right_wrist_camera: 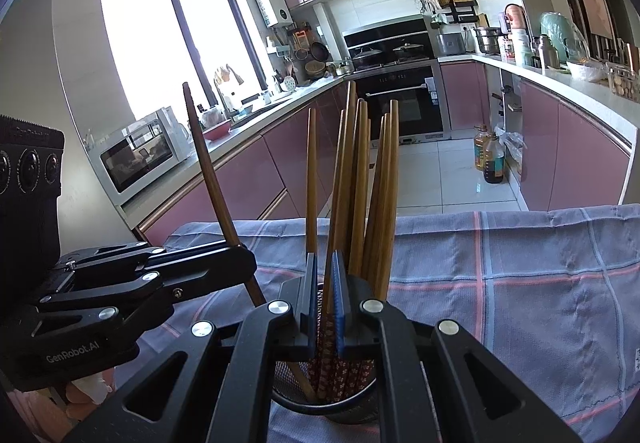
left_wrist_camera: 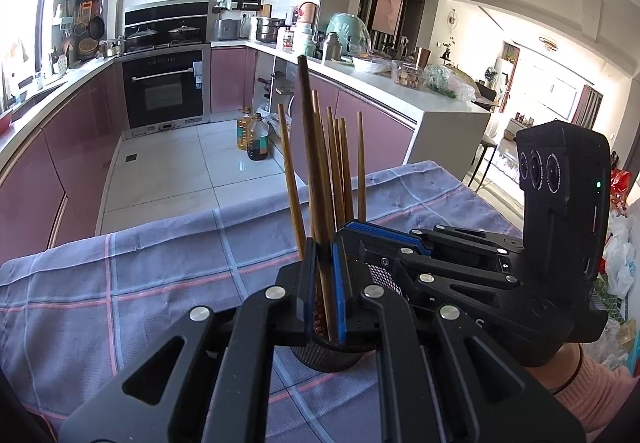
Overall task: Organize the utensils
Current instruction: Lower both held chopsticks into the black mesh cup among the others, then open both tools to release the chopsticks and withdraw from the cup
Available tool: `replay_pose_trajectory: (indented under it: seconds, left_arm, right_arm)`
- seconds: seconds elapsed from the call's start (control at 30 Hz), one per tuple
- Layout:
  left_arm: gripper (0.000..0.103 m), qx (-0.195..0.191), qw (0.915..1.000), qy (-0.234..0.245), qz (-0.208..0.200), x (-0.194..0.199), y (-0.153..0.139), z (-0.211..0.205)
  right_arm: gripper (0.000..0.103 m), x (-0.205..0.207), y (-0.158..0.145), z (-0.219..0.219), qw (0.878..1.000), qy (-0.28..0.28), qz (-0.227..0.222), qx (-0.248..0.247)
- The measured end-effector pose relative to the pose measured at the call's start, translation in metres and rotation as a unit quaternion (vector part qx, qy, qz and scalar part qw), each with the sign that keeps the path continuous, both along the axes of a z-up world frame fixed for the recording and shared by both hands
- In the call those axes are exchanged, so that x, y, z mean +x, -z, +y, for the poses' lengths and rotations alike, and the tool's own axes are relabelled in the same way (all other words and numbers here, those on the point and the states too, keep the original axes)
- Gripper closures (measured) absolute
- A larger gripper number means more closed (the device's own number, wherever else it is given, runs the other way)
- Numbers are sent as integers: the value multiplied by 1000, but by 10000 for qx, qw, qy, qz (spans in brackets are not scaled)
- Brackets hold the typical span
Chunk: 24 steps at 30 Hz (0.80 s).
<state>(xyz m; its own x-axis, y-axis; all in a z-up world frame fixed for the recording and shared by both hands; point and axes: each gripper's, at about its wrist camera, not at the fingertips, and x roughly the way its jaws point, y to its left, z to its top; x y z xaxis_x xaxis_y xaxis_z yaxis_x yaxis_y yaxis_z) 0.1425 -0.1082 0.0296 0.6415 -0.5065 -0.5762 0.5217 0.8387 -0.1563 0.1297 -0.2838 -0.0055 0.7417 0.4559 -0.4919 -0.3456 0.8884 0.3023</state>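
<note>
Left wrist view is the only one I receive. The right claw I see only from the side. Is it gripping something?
Observer: Yes. The right claw is shut on a light chopstick that stands in the mesh holder.
Operator: And the dark chopstick in my left claw, how does it stand?
Observer: It tilts away from the bundle, with its top toward the window.
Operator: What is on that window side?
Observer: A white microwave stands on the counter.
</note>
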Motion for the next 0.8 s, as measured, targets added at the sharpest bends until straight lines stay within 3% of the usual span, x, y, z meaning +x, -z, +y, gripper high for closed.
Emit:
replay_pose_trajectory:
  seconds: [0.33,0.43,0.57,0.67,0.8]
  left_arm:
    - [94,-35,9998,16,180,8,19,2]
    - [84,-67,9998,-8,213,9,23,6]
    - [74,-160,9996,-110,210,5,29,16]
    - [56,-157,9994,-297,89,-3,31,27]
    - [40,-103,9984,-554,-61,-16,35,40]
  right_arm:
    - [96,-5,3,-3,10000,24,7,37]
    - [86,-7,2,-5,10000,33,1,63]
    - [80,-12,1,-7,10000,21,-20,94]
    - [67,-19,1,-7,10000,8,-41,78]
    - [47,-29,2,-8,9999,11,-103,-7]
